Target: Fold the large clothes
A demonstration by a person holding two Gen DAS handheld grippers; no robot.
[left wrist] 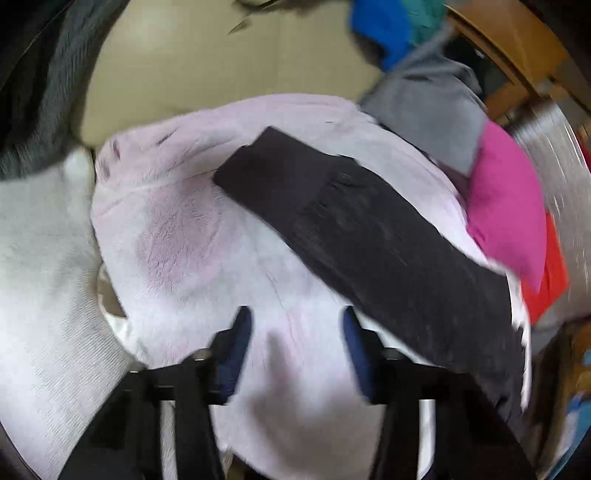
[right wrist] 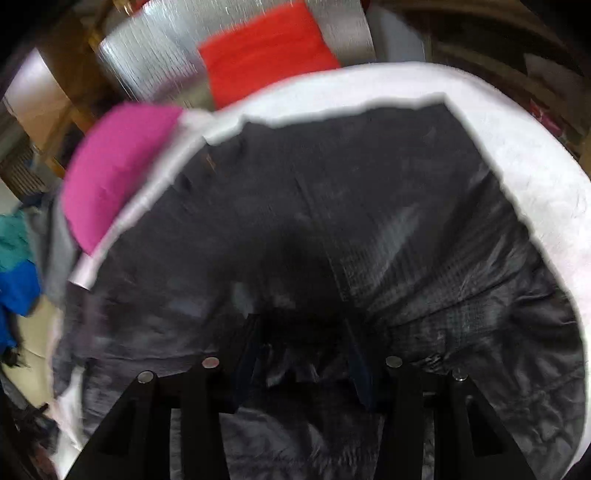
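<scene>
A dark charcoal garment (left wrist: 373, 236) lies as a long folded band across a pale pink fleece blanket (left wrist: 184, 236). My left gripper (left wrist: 295, 325) is open just above the pink fleece, left of the dark band, with nothing between its blue pads. In the right wrist view the dark garment (right wrist: 332, 206) fills the frame over the pale fleece (right wrist: 535, 166). My right gripper (right wrist: 306, 350) is buried in bunched dark cloth that radiates from its fingers; the jaws look closed on a fold of it.
A white knit cloth (left wrist: 40, 266) lies left of the fleece. Magenta (left wrist: 506, 206), red (left wrist: 550, 273), grey (left wrist: 428, 110) and blue (left wrist: 384, 26) clothes pile at the right and back. A beige surface (left wrist: 207, 62) lies behind. A silver panel (right wrist: 147, 51) stands beyond.
</scene>
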